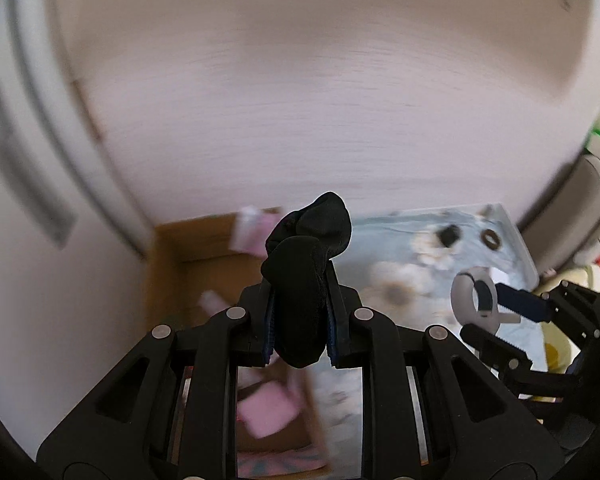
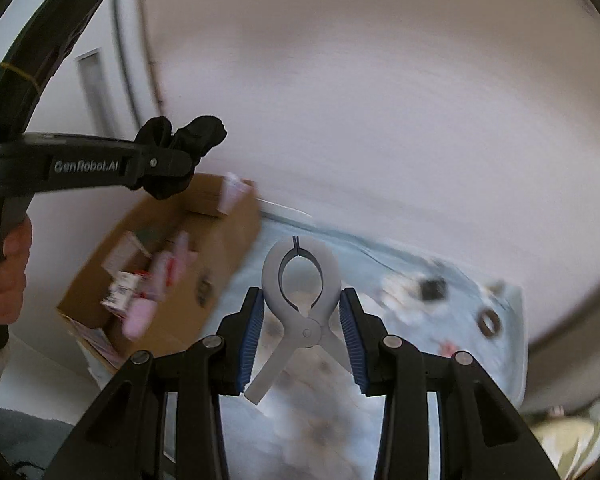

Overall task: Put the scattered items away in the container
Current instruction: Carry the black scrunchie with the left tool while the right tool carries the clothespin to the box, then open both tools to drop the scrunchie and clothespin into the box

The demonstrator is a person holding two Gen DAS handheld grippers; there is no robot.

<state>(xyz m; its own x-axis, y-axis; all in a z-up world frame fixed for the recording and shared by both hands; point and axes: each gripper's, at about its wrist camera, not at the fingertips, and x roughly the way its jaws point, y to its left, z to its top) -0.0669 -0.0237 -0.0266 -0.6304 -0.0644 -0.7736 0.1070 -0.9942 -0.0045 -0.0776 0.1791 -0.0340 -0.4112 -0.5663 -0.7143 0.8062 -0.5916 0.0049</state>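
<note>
My left gripper [image 1: 300, 308] is shut on a bunched black cloth item [image 1: 306, 276], held in the air above the open cardboard box [image 1: 168, 264]. The right wrist view shows that gripper [image 2: 168, 168] from the side, with the black cloth [image 2: 184, 140] sticking out over the box [image 2: 228, 248]. My right gripper [image 2: 302, 316] is shut on a large grey spring clamp [image 2: 300, 280], its round end pointing away from me. In the left wrist view the right gripper [image 1: 496, 320] with the clamp [image 1: 472, 296] hangs at the right, over the floral sheet.
The box holds several pink and white packets [image 2: 140, 312]. A pale blue floral sheet [image 2: 420, 360] lies beside it with a small black thing [image 2: 432, 288] and a brown ring [image 2: 490, 324] on it. A pale wall rises behind. A hand [image 2: 8, 280] grips the left handle.
</note>
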